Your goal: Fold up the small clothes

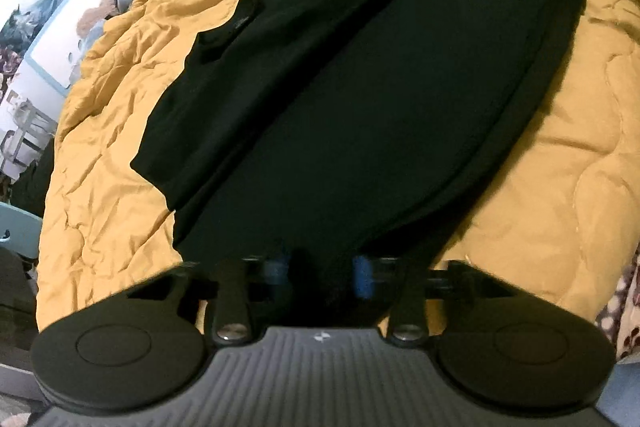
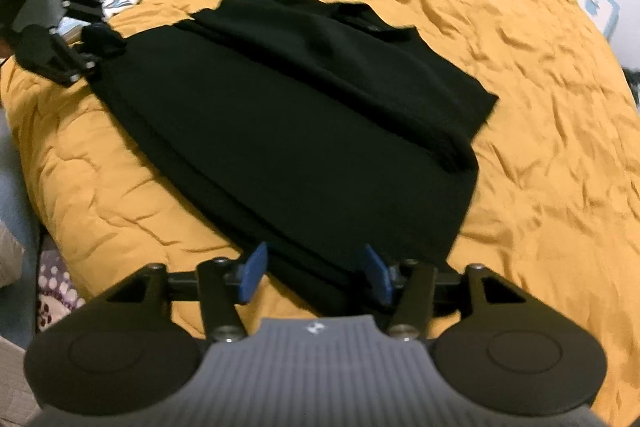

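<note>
A: Garment (image 1: 360, 115) first: black knit, lying partly folded on the mustard quilt (image 1: 120, 167) of the bed, one side already lapped over the middle. How will it handle?

B: Soft and limp, I'd judge, and light. It will sag wherever it isn't supported, so take it at two corners of one edge.

A: And each tool?

B: The left tool (image 1: 320, 269) is pinching the garment's near corner, its blue pads close together with cloth between. The right tool (image 2: 316, 273) stands spread over the opposite corner, cloth between the pads but not pressed.

A: Any writing?

B: There's a small tab near the collar (image 1: 240, 23), too blurred to read.
</note>
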Demonstrator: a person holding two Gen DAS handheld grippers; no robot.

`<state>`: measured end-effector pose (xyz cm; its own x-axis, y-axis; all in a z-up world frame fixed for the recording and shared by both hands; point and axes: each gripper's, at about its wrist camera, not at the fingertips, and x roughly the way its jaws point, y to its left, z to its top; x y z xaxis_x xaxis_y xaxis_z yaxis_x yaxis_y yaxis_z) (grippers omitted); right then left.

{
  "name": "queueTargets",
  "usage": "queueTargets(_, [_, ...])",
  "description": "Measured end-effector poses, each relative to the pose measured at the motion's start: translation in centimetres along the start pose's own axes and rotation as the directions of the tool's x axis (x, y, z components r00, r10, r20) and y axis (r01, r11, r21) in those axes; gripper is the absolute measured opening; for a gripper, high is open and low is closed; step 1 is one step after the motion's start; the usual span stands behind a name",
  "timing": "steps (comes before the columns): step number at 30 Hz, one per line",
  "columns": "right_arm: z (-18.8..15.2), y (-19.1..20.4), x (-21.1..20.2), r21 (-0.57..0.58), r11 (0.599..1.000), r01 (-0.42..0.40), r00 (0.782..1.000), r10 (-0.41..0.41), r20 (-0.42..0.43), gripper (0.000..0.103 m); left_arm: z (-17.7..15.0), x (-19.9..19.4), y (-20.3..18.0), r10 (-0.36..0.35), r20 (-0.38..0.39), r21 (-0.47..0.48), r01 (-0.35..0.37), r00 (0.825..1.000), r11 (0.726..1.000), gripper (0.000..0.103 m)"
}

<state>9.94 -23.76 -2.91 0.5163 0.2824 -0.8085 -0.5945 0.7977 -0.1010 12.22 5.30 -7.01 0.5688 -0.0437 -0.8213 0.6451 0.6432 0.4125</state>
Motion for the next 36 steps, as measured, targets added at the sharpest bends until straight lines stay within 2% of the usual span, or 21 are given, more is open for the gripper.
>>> queueTargets(2, [0.5, 0.8, 0.3, -0.033, 0.999, -0.009, 1.0, 0.009, 0.007, 0.059, 0.4, -0.9, 0.6, -0.004, 0.033, -0.042, 0.006, 0.999, 0.999, 0.006])
queueTargets(6, [1.6, 2.6, 1.4, -0.109, 0.994, 0.008, 0.999, -0.004, 0.042, 0.07, 1.1, -3.2, 3.5, -0.005, 0.127, -0.23, 0.035, 0.992, 0.973, 0.005])
queueTargets(8, [2.0, 3.3, 2.1, -0.141, 0.99, 0.019, 0.999, -0.012, 0.051, 0.07, 1.5, -3.8, 3.9, -0.001, 0.143, -0.257, 0.038, 0.99, 0.966, 0.005])
queueTargets(10, [2.3, 3.1, 2.8, -0.141, 0.989, 0.043, 0.998, -0.037, 0.049, 0.062, 1.8, -4.4, 3.9, 0.02, 0.152, -0.263, 0.021, 0.988, 0.964, 0.005])
queueTargets(11, [2.3, 2.8, 3.1, -0.135, 0.989, 0.061, 0.998, -0.056, 0.039, 0.05, 2.0, -4.5, 4.0, 0.029, 0.152, -0.268, 0.013, 0.988, 0.963, 0.005])
queueTargets(12, [2.3, 2.3, 3.5, -0.132, 0.987, 0.088, 0.996, -0.085, 0.027, 0.043, 2.0, -4.5, 3.8, 0.044, 0.149, -0.266, -0.002, 0.988, 0.964, 0.005])
queueTargets(15, [1.2, 0.1, 3.9, -0.126, 0.98, 0.151, 0.988, -0.154, -0.009, 0.043, 1.9, -3.6, 3.3, 0.073, 0.119, -0.239, -0.043, 0.99, 0.97, 0.005])
queueTargets(20, [-1.7, -3.7, 3.2, -0.144, 0.962, 0.231, 0.969, -0.241, -0.058, 0.042, 1.2, -1.5, 3.1, 0.045, 0.075, -0.229, -0.027, 0.996, 0.973, 0.005])
queueTargets(22, [-2.6, -4.5, 2.6, -0.144, 0.962, 0.23, 0.969, -0.24, -0.056, 0.039, 0.9, -0.5, 2.9, 0.028, 0.04, -0.2, -0.02, 0.999, 0.98, 0.008])
queueTargets(25, [-3.3, -4.6, 2.5, -0.171, 0.958, 0.228, 0.97, -0.24, -0.048, 0.03, 0.1, 1.4, 2.8, 0.024, -0.045, -0.157, -0.031, 0.999, 0.987, 0.021])
queueTargets(27, [-3.7, -4.1, 2.7, -0.206, 0.951, 0.231, 0.969, -0.243, -0.038, 0.024, -0.7, 1.9, 2.9, 0.02, -0.055, -0.159, -0.029, 0.998, 0.987, 0.021])
queueTargets(30, [-3.8, -3.4, 2.8, -0.26, 0.932, 0.253, 0.963, -0.269, -0.025, 0.026, -1.1, 1.5, 3.1, 0.019, -0.03, -0.19, -0.024, 0.999, 0.981, 0.021])
queueTargets(31, [-3.6, -3.3, 2.9, -0.283, 0.922, 0.265, 0.959, -0.282, -0.021, 0.031, -1.2, 1.4, 3.0, 0.023, -0.028, -0.188, -0.028, 0.999, 0.982, 0.021])
queueTargets(32, [-3.4, -3.1, 3.1, -0.313, 0.905, 0.288, 0.951, -0.308, -0.014, 0.041, -1.2, 1.4, 2.9, 0.027, -0.03, -0.185, -0.032, 0.999, 0.982, 0.021])
queueTargets(33, [-3.3, -2.8, 3.2, -0.346, 0.886, 0.309, 0.944, -0.331, -0.004, 0.047, -1.3, 1.4, 2.8, 0.03, -0.032, -0.184, -0.035, 0.999, 0.982, 0.021])
queueTargets(35, [-3.1, -2.4, 3.3, -0.402, 0.858, 0.319, 0.939, -0.344, 0.009, 0.047, -1.3, 1.3, 2.8, 0.033, -0.029, -0.191, -0.037, 0.999, 0.981, 0.021])
queueTargets(36, [-2.9, -2.1, 3.4, -0.434, 0.841, 0.322, 0.936, -0.351, 0.014, 0.05, -1.4, 1.3, 2.8, 0.034, -0.028, -0.197, -0.039, 0.999, 0.98, 0.021])
